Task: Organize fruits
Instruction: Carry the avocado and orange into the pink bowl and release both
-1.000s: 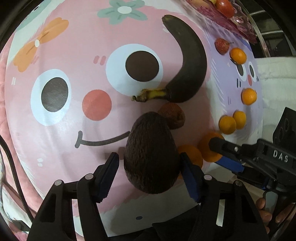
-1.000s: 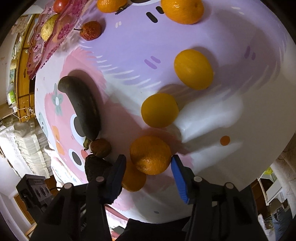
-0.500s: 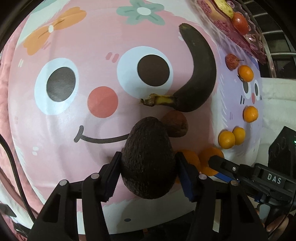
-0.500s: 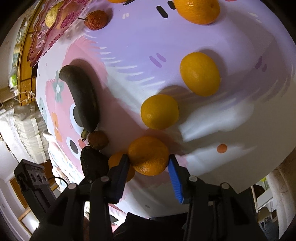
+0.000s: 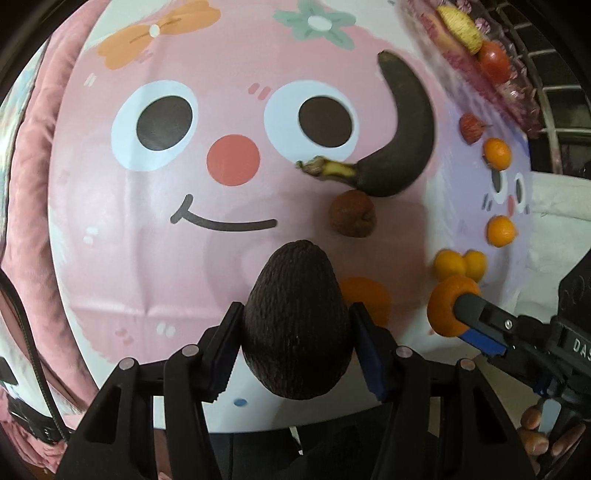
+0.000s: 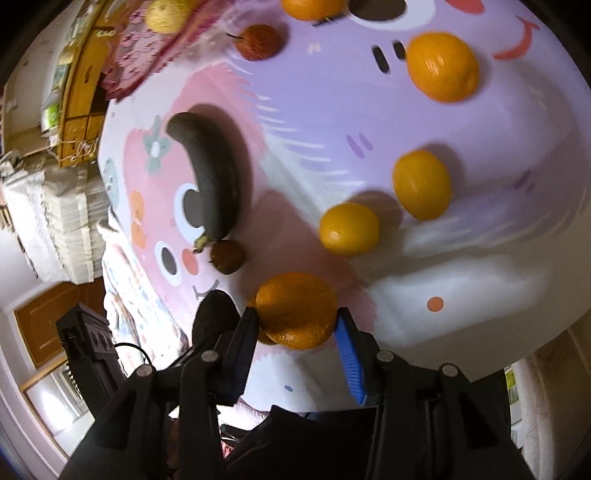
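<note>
Change since earlier: both grippers have been closing, each with a fruit between its jaws, and both fruits are now being lifted off the mat; a second orange that was half hidden is now lying exposed beside the avocado.
Left gripper (image 5: 295, 339): pinching the avocado (image 5: 297, 321) across its broad middle, narrow end pointing away from the hand.
Right gripper (image 6: 295, 332): pinching an orange (image 6: 297, 310), pads pressing on both sides; in the left view it is hanging clear above the mat.
Mat (image 5: 129, 258): pink cartoon face with a lilac face alongside, lying flat under all the fruit.
Second orange (image 5: 365, 299): resting on the mat just beyond the avocado, partly hidden behind the left gripper's blue pad.
Banana (image 5: 406, 129): blackened, curving, stem pointing at the printed eye.
Brown fruit (image 5: 352, 214): small and wrinkled, sitting just beside the banana's stem end.
Loose oranges: two touching as a pair (image 5: 460, 264), two more (image 5: 500, 230) (image 5: 497, 153) lying apart on the lilac face.
Red fruit (image 5: 471, 127): small, rough-skinned, lying near the tray.
Tray (image 5: 517, 107): at the mat's far corner, holding a yellow fruit (image 5: 460, 24) and a tomato (image 5: 495, 66).
Hand (image 5: 543, 435): fingers showing under the right gripper's body.
</note>
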`<state>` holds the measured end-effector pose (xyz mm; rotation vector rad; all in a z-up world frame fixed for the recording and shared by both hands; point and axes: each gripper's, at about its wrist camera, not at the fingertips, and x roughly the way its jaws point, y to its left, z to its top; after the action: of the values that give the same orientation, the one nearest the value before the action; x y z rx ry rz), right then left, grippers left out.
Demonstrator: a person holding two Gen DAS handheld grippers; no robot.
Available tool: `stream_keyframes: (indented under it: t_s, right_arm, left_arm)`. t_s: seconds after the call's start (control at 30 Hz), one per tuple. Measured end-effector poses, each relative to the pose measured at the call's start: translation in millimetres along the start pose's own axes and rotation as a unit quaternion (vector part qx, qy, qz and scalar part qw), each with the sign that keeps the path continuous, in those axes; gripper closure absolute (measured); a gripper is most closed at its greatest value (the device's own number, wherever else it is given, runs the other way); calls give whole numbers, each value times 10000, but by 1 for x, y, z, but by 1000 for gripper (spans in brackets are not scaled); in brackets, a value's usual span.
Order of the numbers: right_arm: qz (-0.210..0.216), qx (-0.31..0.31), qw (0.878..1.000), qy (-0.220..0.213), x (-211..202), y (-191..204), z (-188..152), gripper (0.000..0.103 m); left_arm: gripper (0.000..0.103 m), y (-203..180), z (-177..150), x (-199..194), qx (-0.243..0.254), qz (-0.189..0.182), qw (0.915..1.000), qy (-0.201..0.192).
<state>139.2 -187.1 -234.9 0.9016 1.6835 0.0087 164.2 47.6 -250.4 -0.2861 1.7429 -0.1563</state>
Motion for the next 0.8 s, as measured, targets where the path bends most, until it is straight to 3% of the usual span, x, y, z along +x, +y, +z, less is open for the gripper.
stream_keyframes:
  t_s: [0.4,0.8]
  right_arm:
    - [137,-906,9951,-363,-53,28,16,60]
    - [515,-1951,9733,-1092,-109,43,39,60]
  left_arm:
    - [47,-49,0,-83,72,-404,9937,-1041]
    - [47,-99,33,-135,117,-795,9794,-1854]
